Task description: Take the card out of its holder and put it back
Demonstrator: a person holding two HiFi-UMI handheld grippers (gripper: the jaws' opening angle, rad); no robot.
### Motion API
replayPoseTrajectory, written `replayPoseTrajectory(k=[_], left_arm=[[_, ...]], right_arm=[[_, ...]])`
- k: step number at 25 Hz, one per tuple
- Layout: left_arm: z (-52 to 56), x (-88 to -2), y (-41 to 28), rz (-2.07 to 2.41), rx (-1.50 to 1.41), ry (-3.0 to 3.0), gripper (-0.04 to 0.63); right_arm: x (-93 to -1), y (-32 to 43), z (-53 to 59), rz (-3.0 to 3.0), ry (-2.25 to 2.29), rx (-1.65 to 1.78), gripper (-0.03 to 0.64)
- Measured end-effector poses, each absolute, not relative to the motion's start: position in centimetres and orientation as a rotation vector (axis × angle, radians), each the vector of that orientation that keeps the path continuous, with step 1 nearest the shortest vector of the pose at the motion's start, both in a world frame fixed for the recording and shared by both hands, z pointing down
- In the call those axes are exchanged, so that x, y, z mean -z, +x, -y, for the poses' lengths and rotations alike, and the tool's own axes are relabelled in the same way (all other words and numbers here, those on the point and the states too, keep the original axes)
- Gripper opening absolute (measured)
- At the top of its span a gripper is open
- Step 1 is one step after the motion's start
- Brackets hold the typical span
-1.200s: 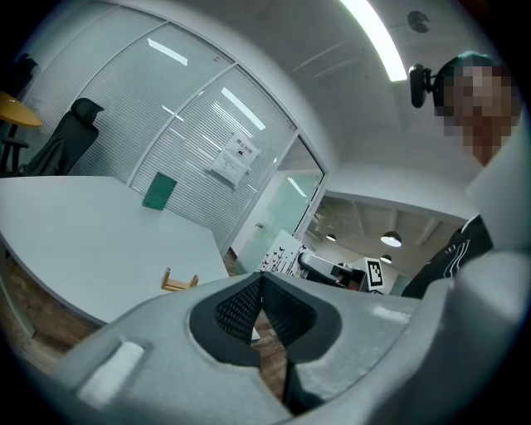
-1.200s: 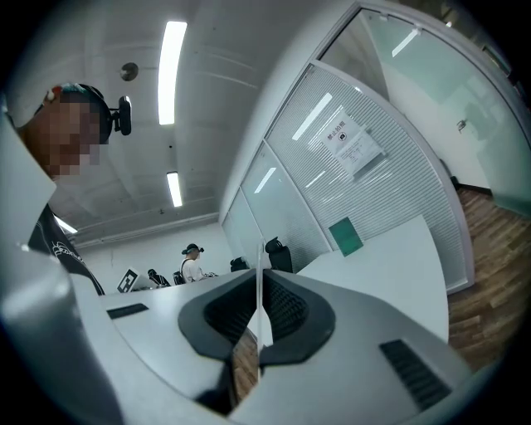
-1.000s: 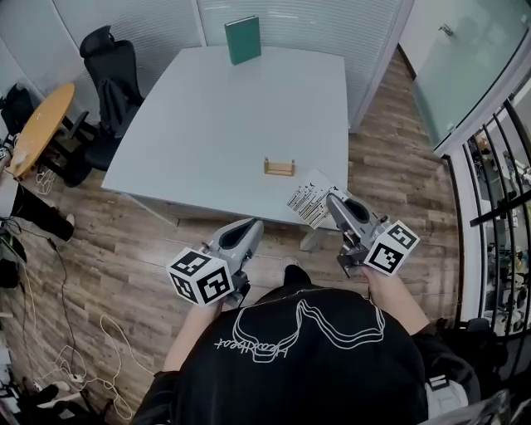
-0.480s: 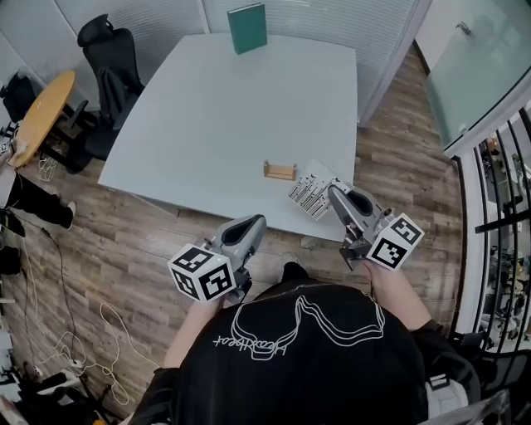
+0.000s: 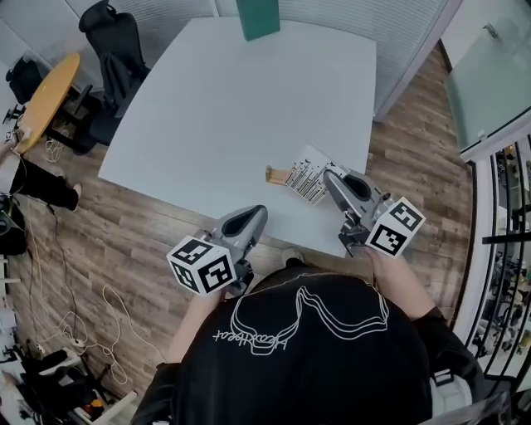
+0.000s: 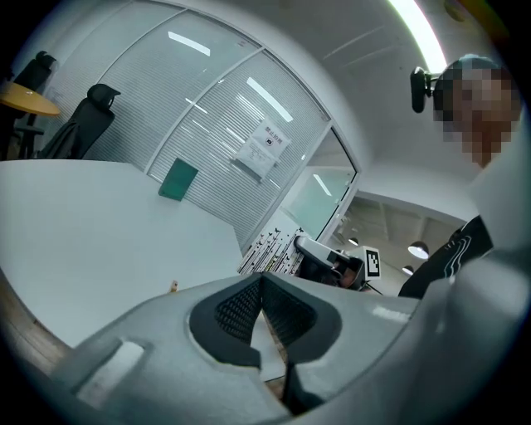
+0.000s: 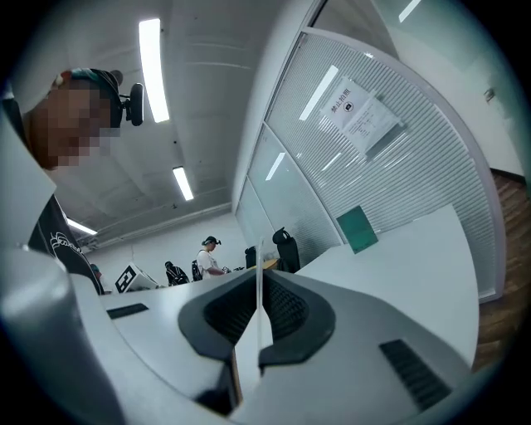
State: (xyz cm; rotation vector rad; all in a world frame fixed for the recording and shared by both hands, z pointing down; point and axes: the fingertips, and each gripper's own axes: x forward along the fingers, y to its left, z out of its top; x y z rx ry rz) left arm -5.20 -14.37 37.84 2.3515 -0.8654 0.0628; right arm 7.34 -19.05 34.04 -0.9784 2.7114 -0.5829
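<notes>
A small wooden card holder (image 5: 278, 175) lies on the pale grey table (image 5: 224, 100), near its front edge. Just right of it, a white card (image 5: 308, 174) with black print hangs over the table, overlapping the holder's right end. My right gripper (image 5: 330, 177) is shut on it. In the right gripper view the card (image 7: 259, 309) shows edge-on between the pads. My left gripper (image 5: 256, 213) is shut with nothing in it, below the table's front edge. In the left gripper view its jaws (image 6: 261, 280) meet, with the card (image 6: 270, 247) and the holder (image 6: 174, 286) beyond them.
A green book (image 5: 257, 17) stands upright at the table's far edge. A black office chair (image 5: 112, 50) and a yellow round table (image 5: 41, 104) are at the left. Cables (image 5: 99, 324) lie on the wooden floor. A railing (image 5: 506, 249) runs at the right.
My right gripper has carried the card forward and left, from off the table's front corner to right beside the holder. The left gripper has hardly moved.
</notes>
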Motion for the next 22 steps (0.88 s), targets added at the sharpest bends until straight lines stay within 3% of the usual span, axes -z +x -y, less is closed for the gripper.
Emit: replayPoseTrajectory(k=[22], left_arm=[[18.9,-45.7,-2.7,0.935,-0.184,2.176,0.014]], right_arm=[[-42.5,3.3,27.3,-3.08,-0.523,0.322,0.025]])
